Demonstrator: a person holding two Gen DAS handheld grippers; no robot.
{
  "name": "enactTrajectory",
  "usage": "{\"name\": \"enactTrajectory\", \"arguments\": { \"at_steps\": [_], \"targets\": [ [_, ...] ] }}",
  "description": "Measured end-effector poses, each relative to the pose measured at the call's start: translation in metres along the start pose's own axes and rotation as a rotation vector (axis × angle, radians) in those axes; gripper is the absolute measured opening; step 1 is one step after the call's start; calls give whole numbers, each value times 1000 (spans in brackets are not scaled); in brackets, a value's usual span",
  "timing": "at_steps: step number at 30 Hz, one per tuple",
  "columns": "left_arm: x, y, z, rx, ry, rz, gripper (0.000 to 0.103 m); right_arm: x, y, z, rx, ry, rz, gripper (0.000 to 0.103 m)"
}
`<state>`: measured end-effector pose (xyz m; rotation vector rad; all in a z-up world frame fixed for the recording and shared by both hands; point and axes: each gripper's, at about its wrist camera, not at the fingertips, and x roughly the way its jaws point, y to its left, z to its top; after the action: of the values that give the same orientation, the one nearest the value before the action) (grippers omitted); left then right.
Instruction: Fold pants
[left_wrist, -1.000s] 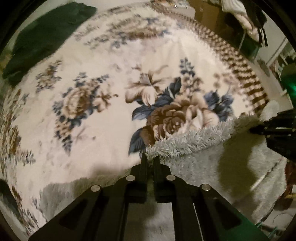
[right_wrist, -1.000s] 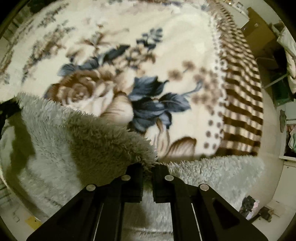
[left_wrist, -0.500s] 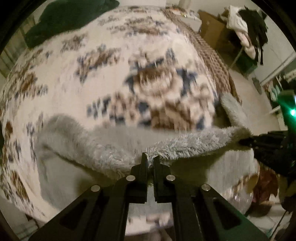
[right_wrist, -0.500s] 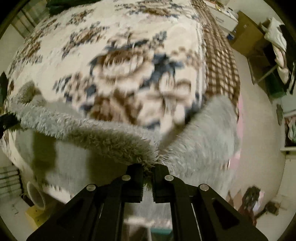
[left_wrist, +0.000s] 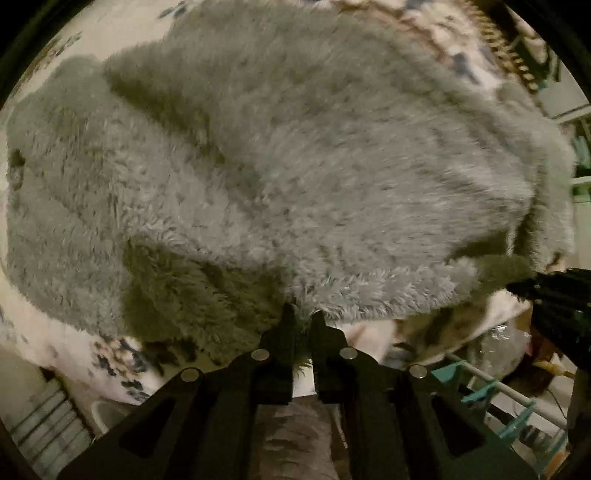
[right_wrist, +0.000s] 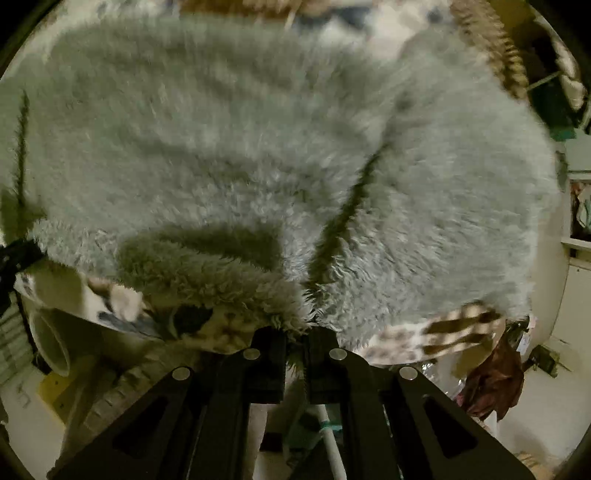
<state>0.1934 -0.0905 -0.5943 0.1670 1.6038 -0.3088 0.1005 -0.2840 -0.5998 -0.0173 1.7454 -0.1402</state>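
The fluffy grey pants (left_wrist: 295, 166) fill most of the left wrist view, spread over the floral blanket (left_wrist: 118, 354). My left gripper (left_wrist: 303, 317) is shut on the near edge of the pants. In the right wrist view the pants (right_wrist: 258, 147) also fill the frame, with a dark seam line running down the middle. My right gripper (right_wrist: 295, 332) is shut on their near edge. The right gripper shows at the right edge of the left wrist view (left_wrist: 546, 288), and the left gripper at the left edge of the right wrist view (right_wrist: 14, 258).
The floral blanket (right_wrist: 443, 332) covers a bed whose edge is just below the grippers. Below it are a white rail with teal clips (left_wrist: 498, 387), a pale tube (right_wrist: 51, 339) and a dark red cloth (right_wrist: 491, 376) on the floor.
Both grippers have carried the held edge of the pants back toward the near bed edge. The pants now lie spread over the blanket, covering most of the floral pattern seen before.
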Motion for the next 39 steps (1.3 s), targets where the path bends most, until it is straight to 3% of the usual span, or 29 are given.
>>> {"name": "enactTrajectory", "arguments": {
  "at_steps": [1, 3, 4, 5, 6, 7, 10, 14, 15, 19, 24, 25, 26, 28, 31, 35, 39],
  "targets": [
    [1, 1, 0, -11, 11, -3, 11, 5, 0, 2, 6, 9, 26, 18],
    [-9, 2, 0, -37, 1, 0, 30, 6, -2, 4, 21, 29, 70, 42],
    [-19, 2, -1, -47, -14, -7, 35, -1, -6, 2, 40, 13, 115, 63],
    [-29, 1, -1, -58, -27, -6, 45, -9, -11, -1, 58, 3, 151, 75],
    [-37, 1, -2, -71, -37, -4, 59, -20, -18, -6, 84, -10, 176, 76],
    [-48, 1, -1, -82, -50, 0, 65, -31, -26, -9, 114, -29, 195, 76],
    [-71, -2, 2, -88, -110, 33, 69, -68, -61, -14, 239, -112, 247, 80],
    [-85, -19, 25, -56, -240, 88, 78, -91, -107, 8, 355, -201, 196, 80],
    [-85, -22, 28, -47, -255, 96, 84, -92, -119, 19, 392, -211, 184, 80],
    [-68, -48, 69, -24, -293, 114, 86, -81, -150, 72, 442, -260, 133, 80],
    [-57, -81, 81, 19, -279, 111, 86, -39, -149, 132, 442, -178, 65, 79],
    [-56, -85, 82, 25, -278, 110, 86, -35, -150, 135, 435, -168, 41, 71],
    [-56, -91, 82, 32, -277, 106, 86, -34, -153, 134, 435, -170, 24, 45],
    [-56, -98, 80, 47, -270, 97, 86, -42, -169, 119, 479, -206, 34, 18],
    [-55, -108, 75, 54, -254, 82, 86, -62, -209, 78, 609, -272, 121, 15],
    [-55, -120, 70, 35, -239, 48, 86, -82, -276, -12, 838, -377, 180, 15],
    [-52, -140, 69, 41, -235, 27, 86, -52, -317, -80, 969, -400, 235, 15]
  ]
}}
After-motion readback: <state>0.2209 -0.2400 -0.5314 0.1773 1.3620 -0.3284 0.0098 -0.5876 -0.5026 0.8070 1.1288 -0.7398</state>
